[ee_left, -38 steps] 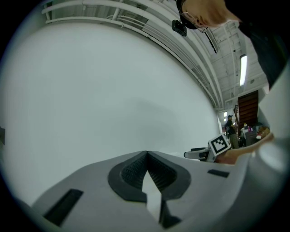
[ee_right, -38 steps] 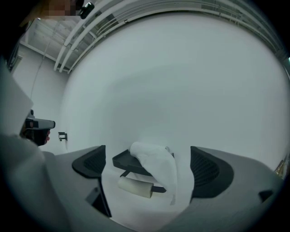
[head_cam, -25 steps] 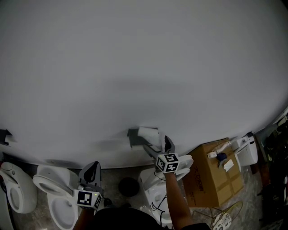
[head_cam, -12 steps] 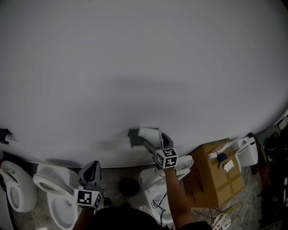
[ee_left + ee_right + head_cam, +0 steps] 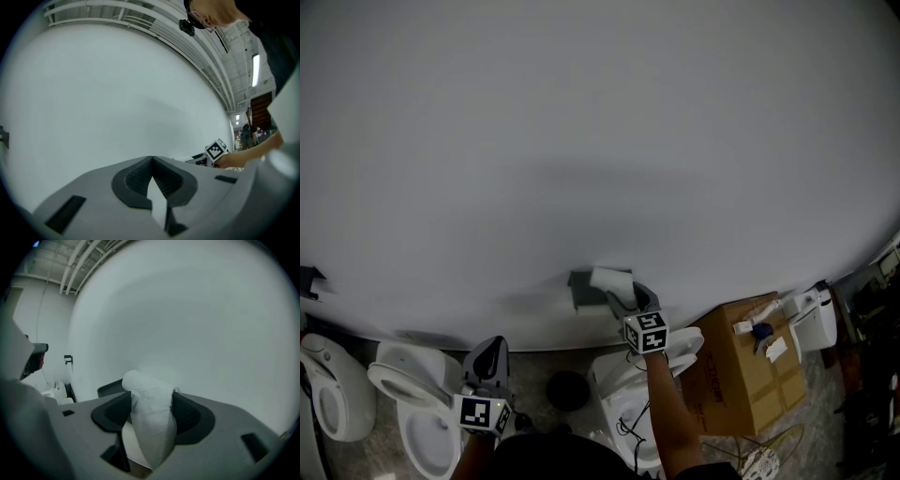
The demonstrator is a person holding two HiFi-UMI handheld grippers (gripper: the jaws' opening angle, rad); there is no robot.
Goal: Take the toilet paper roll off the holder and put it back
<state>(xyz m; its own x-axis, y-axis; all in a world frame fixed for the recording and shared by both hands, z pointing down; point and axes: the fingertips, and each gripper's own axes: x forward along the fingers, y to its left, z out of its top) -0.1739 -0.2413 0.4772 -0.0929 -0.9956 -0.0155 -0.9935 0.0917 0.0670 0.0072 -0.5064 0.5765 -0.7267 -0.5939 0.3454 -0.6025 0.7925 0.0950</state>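
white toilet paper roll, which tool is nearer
Right. The right tool, jaws having just closed, pinches the white toilet paper roll at its grey holder; the left tool sits apart, lower left.

Floor (image 5: 536,367): toilet (image 5: 617,394) under right gripper (image 5: 621,292), box (image 5: 750,377) to its right. Open toilet (image 5: 414,412) left of left gripper (image 5: 491,354). Dark round thing (image 5: 568,389) between grippers.

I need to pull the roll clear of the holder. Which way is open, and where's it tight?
Open: the bare wall left of the holder, out to the small bracket, and all above it. Tight below: toilets, a dark round object and the cardboard box fill the floor.
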